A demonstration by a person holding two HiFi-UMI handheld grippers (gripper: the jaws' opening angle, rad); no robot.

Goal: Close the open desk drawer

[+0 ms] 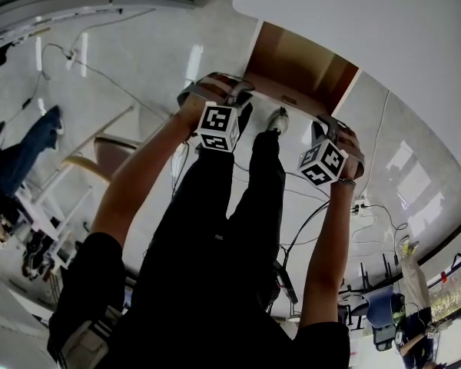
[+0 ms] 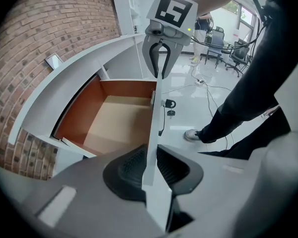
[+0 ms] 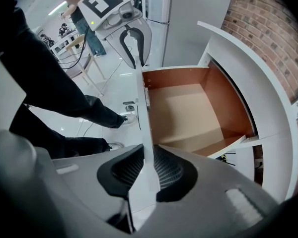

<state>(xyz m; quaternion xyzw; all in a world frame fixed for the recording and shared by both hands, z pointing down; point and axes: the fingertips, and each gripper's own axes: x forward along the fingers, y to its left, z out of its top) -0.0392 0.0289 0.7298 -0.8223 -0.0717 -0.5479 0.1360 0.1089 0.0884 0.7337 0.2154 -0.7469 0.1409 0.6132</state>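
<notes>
Pinching one drawer front (image 2: 153, 114) are two tongs (image 2: 149, 158) (image 3: 148, 166).

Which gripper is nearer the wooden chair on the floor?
Left. The left gripper clamps the drawer front at the end toward the chair. The right gripper clamps the opposite end, farther from it.

Open desk drawer (image 1: 306, 69) at the upper centre of the head view — reddish-brown inner walls, pale tan floor, thin white front panel (image 2: 152, 133) upright, a dark handle (image 2: 162, 123) outside.
</notes>
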